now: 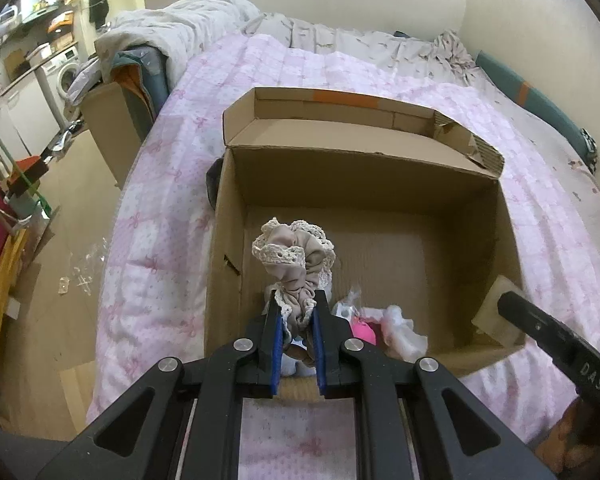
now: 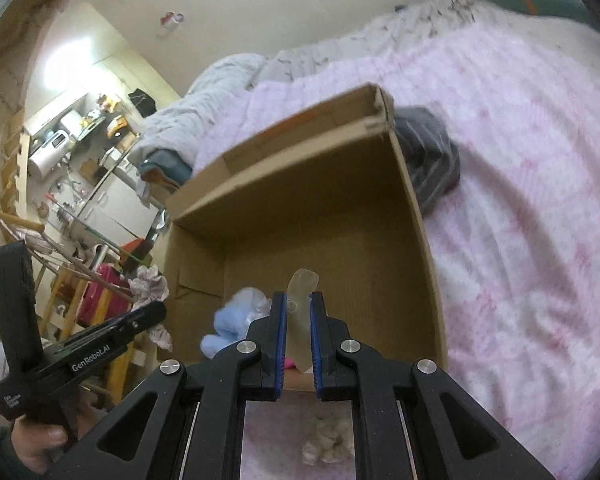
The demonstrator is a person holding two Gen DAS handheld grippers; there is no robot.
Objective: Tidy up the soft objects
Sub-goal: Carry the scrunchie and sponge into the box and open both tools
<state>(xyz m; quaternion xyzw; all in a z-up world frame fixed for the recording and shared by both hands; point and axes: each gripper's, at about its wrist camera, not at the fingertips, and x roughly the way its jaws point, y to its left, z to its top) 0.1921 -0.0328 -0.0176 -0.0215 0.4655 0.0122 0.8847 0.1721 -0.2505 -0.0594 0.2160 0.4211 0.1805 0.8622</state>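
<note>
The left tongs [image 1: 296,312] are pinching a beige, lace-edged scrunchie [image 1: 294,258] between their blue pads, closed down on its lower folds so the ruffled bulk is standing up above the tips. They are holding it over the near left part of the open cardboard box [image 1: 508,216], seemingly so that a release will drop it inside.

The right tongs [image 2: 299,312] are closed on a pale, translucent strip-like item [image 2: 302,300], too blurred to name, and are poised over the near edge of the same box, likely for the same reason.

On the box floor near the tongs, a pink item [image 1: 364,330], a white fluffy piece [image 1: 404,330] and a light blue plush [image 2: 230,326] are lying bunched together at the near wall, suggesting the box is serving as the collecting place.

The box is sitting on the bed's pink quilt [image 1: 160,184], lid flap folded back on the far side. A dark garment [image 2: 432,160] is lying just beside the box's far corner, and a small whitish scrap [image 2: 328,442] is lying on the quilt near the right tongs, both probably waiting to be gathered.
</note>
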